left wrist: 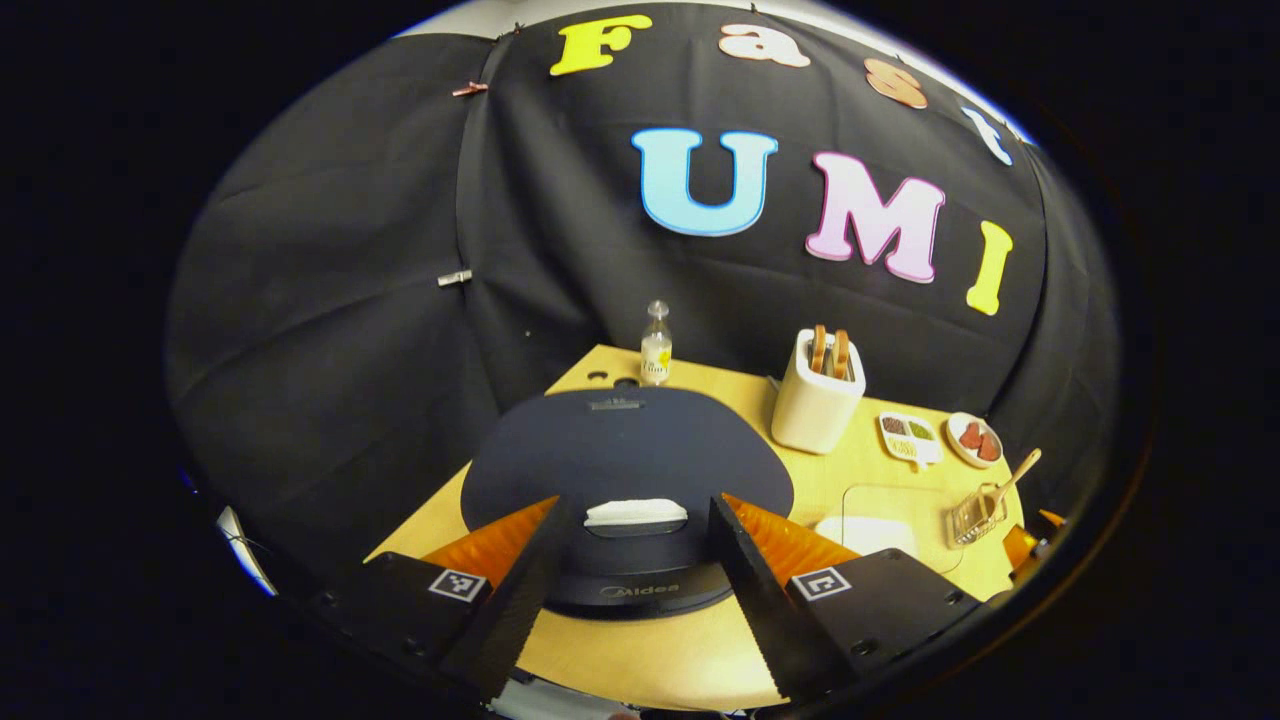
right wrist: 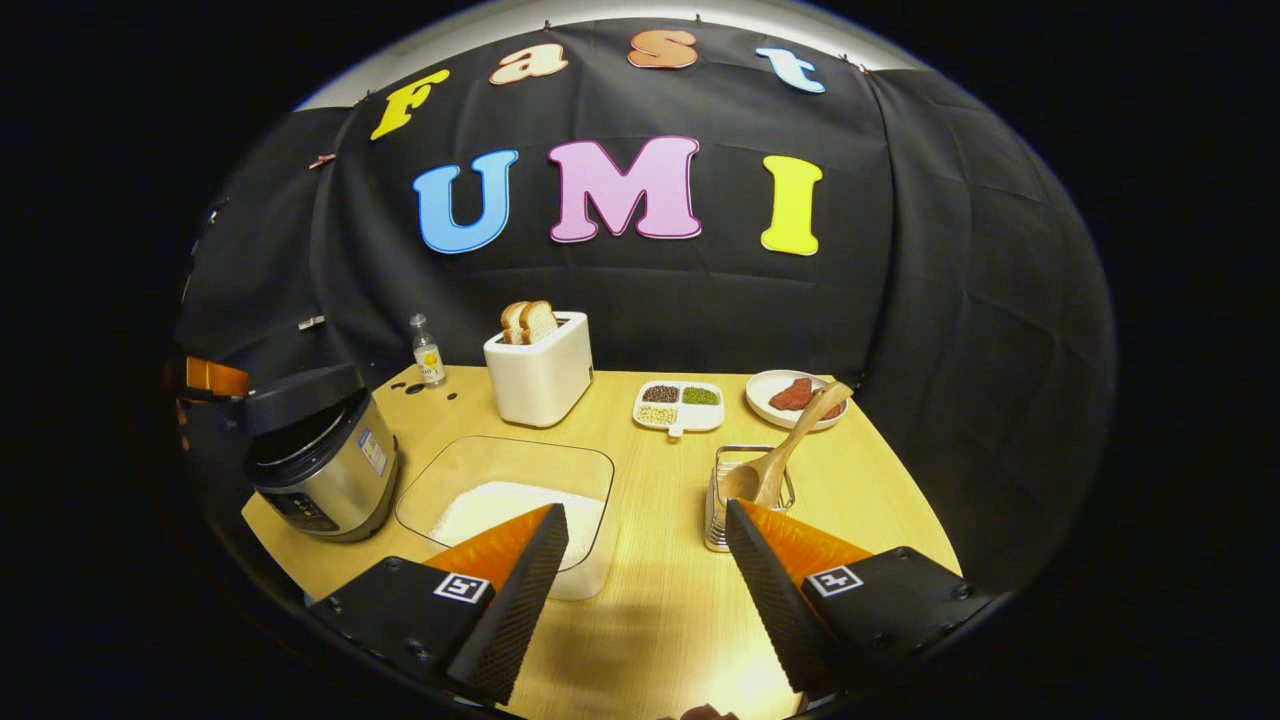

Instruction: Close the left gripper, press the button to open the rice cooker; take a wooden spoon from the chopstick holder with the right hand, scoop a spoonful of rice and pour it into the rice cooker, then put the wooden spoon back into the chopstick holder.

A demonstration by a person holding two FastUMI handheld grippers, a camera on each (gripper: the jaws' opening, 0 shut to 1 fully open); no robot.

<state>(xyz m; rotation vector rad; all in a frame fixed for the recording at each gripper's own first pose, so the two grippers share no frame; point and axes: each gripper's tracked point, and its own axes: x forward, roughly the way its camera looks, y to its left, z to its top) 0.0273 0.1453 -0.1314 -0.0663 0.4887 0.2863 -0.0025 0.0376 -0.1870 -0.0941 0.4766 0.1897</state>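
The wooden table (right wrist: 680,600) is the biggest thing. On its left side sits the rice cooker (right wrist: 320,460), with its dark lid down. In the left gripper view the left tongs (left wrist: 630,590) hang spread wide above that lid (left wrist: 620,450), with a white button (left wrist: 636,512) between the two fingers, and they grip nothing.

Next is a clear box of rice (right wrist: 515,510) near the middle of the table. A white toaster (right wrist: 540,375) with bread stands behind it. The right tongs (right wrist: 645,590) are spread wide too and grip nothing, low over the table.

Just ahead of the right finger stands the wire chopstick holder (right wrist: 745,490). The wooden spoon (right wrist: 785,445) leans in it, handle up. Behind are a small tray of beans (right wrist: 680,405), a plate (right wrist: 795,395) and a little bottle (right wrist: 428,352).
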